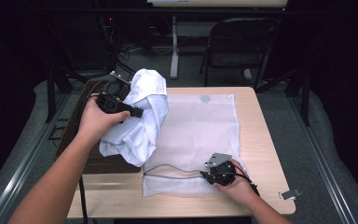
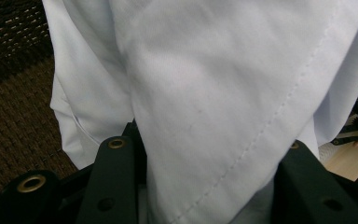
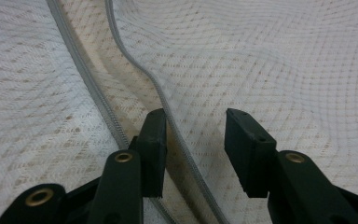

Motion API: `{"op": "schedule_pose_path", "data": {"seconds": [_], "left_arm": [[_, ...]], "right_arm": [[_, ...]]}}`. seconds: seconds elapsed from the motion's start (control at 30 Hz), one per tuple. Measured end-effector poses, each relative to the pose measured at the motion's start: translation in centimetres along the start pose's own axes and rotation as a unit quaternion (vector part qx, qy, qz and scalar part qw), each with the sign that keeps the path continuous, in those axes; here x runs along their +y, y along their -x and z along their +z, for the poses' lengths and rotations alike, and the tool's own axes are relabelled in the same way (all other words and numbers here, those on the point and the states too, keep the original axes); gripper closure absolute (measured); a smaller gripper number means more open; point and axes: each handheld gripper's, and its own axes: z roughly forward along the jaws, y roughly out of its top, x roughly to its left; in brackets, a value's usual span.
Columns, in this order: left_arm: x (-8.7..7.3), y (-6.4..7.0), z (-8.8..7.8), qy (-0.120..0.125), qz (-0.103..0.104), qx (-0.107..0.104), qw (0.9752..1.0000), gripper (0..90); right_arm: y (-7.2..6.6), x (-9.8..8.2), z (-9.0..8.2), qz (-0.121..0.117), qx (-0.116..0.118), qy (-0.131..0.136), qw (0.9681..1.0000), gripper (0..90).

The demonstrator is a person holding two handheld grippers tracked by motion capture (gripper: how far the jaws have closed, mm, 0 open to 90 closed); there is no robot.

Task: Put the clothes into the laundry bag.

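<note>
The left gripper is holding a bunched white garment up at the left middle of the high view, over the left edge of the bench; in the left gripper view its fingers are clenched on a thick fold of that cloth. The white mesh laundry bag is lying flat across the centre of the bench, and its grey zipper is running left to right along the lower edge of the bag, toward the bottom of the frame.

The right gripper is resting at the right end of that zipper. In the right gripper view its fingers are standing apart and pressing on nothing, one on each side of the upper zipper edge, with the mesh beneath them; the slit is gaping open toward the upper left of that frame.

So the mouth of the bag is lying below and to the right of the hanging garment, and the right hand is clearly the nearer one to it. The coming move likely turns on lifting that upper edge, so the garment can be fed in along the zipper's long axis.
</note>
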Motion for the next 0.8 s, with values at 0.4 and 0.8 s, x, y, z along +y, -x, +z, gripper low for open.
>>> {"op": "schedule_pose_path", "data": {"seconds": [0.4, 0.8], "left_arm": [[-0.3, 0.5, 0.5, -0.004, 0.003, -0.009, 0.9999, 59.7], [-0.8, 1.0, 0.6, 0.0, 0.007, -0.019, 0.9998, 59.7]], "right_arm": [[0.2, -0.1, -0.1, -0.007, 0.012, -0.004, 0.9999, 79.5], [0.5, 0.6, -0.4, -0.023, 0.02, -0.016, 0.9994, 89.0]]}}
